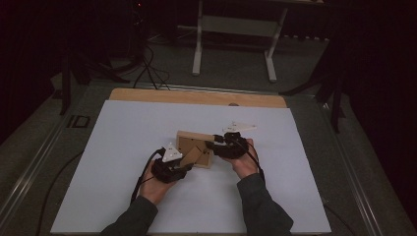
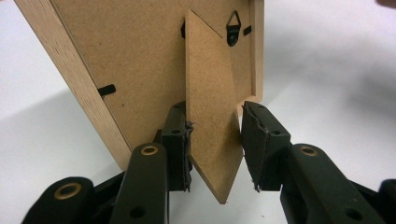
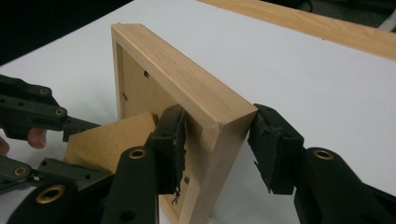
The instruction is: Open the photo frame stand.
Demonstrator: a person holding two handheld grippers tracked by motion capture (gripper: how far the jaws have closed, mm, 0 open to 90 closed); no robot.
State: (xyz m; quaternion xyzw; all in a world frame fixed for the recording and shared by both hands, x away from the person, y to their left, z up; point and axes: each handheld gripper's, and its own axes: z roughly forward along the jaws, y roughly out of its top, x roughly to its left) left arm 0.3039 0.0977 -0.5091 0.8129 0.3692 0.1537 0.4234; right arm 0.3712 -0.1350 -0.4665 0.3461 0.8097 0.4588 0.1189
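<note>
A light wooden picture frame (image 1: 189, 142) stands on edge mid-table with its brown back toward me. Its fold-out cardboard stand (image 2: 210, 116) juts from that back. My left gripper (image 2: 215, 140) is open with the stand between its jaws: the left pad touches it and the right pad sits just off it. From above, the left gripper (image 1: 188, 161) is at the frame's near side. My right gripper (image 3: 217, 140) is shut on the frame's side rail (image 3: 205, 107) near its top corner, with one pad inside and one outside. In the high view it (image 1: 215, 142) is at the frame's right end.
A white sheet (image 1: 123, 147) covers the table, with a bare wooden strip (image 1: 196, 97) along its far edge. A white metal stand (image 1: 233, 29) and cables lie on the dark floor beyond. A small black hanger hook (image 2: 233, 25) sits on the frame's back.
</note>
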